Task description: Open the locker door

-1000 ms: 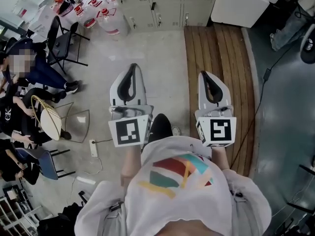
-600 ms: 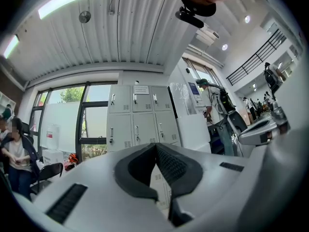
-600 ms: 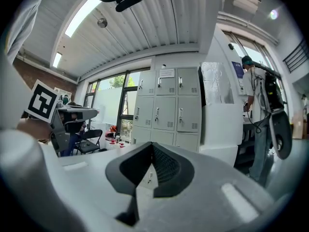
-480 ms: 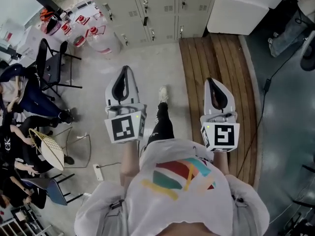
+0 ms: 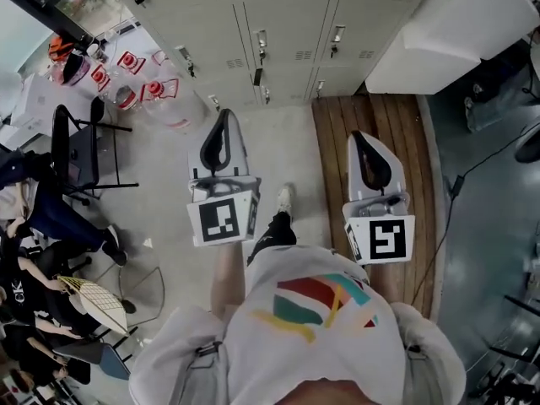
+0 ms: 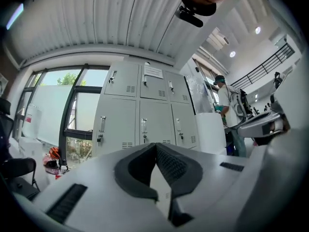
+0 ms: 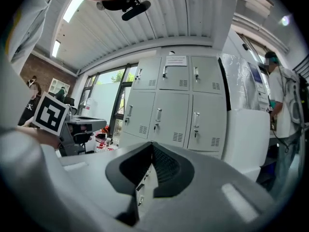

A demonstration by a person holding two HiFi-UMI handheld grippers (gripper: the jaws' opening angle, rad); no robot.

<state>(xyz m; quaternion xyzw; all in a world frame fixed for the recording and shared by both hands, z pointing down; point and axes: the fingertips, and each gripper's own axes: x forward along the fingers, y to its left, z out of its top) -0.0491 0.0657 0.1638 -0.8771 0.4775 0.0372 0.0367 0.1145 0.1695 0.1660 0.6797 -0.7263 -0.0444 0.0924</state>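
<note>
Right now both pairs of tongs are pressed together and pinching nothing. On the left tongs (image 6: 155,145) the dark ribbed pads meet at the tip with nothing caught between them. The right tongs (image 7: 151,144) look the same, pads closed on each other and empty.

From the head view I see them held out side by side ahead of the person's white shirt (image 5: 312,336), both pointing toward the lockers (image 5: 287,15). The left pair is over the grey concrete floor (image 5: 169,192). The right pair is over the wooden platform (image 5: 380,133). One shoe (image 5: 285,198) shows on the floor between them.

The lockers are a pale grey bank straight ahead, well apart from both tips, and neither pair touches them. Both gripper views show three columns in two rows. Every door I can see is shut, each with an upright handle (image 5: 261,40) and a small vent beside it. A paper sheet (image 7: 176,61) is stuck on the upper middle door.

Just beside the bank on the right stands a big white box (image 5: 456,40) at the far end of the platform. To the left of the bank are clear water jugs (image 5: 164,99) with red labels, then a black chair (image 5: 72,150), and seated people (image 5: 25,251) along the left edge. Someone else (image 7: 282,100) stands past the white box in the right gripper view.
</note>
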